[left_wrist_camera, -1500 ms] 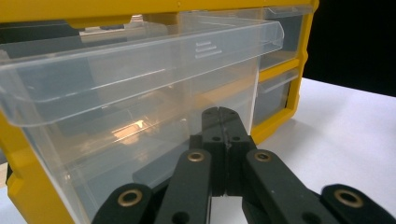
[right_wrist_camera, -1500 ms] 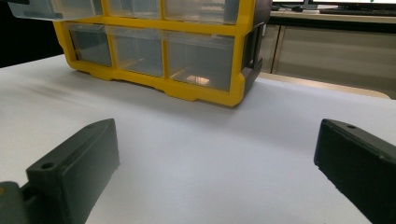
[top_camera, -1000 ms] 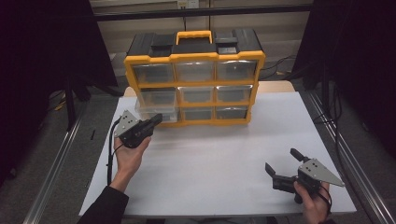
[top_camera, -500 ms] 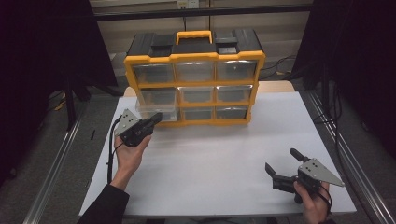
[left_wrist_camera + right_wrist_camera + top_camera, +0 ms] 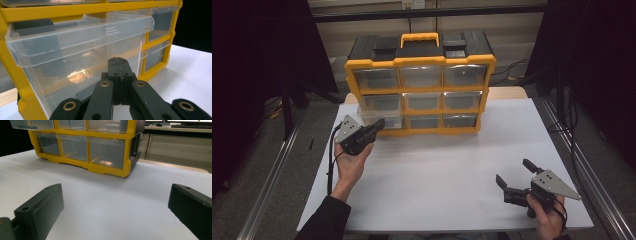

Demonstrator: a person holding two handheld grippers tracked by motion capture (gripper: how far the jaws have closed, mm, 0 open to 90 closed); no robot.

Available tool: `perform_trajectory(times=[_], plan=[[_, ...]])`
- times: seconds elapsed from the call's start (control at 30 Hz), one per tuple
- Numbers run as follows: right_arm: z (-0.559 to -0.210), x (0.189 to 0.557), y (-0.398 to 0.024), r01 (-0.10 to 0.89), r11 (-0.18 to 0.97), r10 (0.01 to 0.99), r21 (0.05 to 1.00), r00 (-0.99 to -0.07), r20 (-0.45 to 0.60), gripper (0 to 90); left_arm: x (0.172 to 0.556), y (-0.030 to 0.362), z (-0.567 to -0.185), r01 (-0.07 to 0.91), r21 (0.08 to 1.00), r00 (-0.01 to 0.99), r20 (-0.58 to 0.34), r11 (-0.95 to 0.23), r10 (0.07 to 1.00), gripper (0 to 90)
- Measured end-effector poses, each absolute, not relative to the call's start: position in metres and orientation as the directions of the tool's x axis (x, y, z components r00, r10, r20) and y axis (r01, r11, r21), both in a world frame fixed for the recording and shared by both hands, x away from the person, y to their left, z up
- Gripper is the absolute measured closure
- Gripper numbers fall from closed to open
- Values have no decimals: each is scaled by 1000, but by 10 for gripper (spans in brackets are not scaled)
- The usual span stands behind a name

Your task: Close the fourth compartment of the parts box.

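The left gripper (image 5: pixel 379 123) is raised at the left of the scene, held from below in an upturned left hand (image 5: pixel 349 165), its fingers (image 5: pixel 117 75) pressed together and pointing far and rightward. The right gripper (image 5: pixel 514 172) sits low at the near right, gripped by the right hand (image 5: pixel 548 215), fingers (image 5: pixel 40 210) spread wide apart, pointing left.
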State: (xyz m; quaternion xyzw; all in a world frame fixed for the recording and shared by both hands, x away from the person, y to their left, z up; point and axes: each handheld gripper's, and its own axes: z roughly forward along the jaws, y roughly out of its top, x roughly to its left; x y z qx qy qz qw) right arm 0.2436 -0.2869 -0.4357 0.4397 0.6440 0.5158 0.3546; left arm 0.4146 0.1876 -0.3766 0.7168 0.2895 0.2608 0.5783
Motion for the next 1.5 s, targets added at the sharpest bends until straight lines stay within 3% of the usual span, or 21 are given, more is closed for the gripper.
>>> perform_trajectory(times=[1.5], plan=[[-436, 244, -287, 198, 83, 932, 977, -361, -6, 0, 425, 183, -370, 112, 981, 686, 38, -156, 726, 900]])
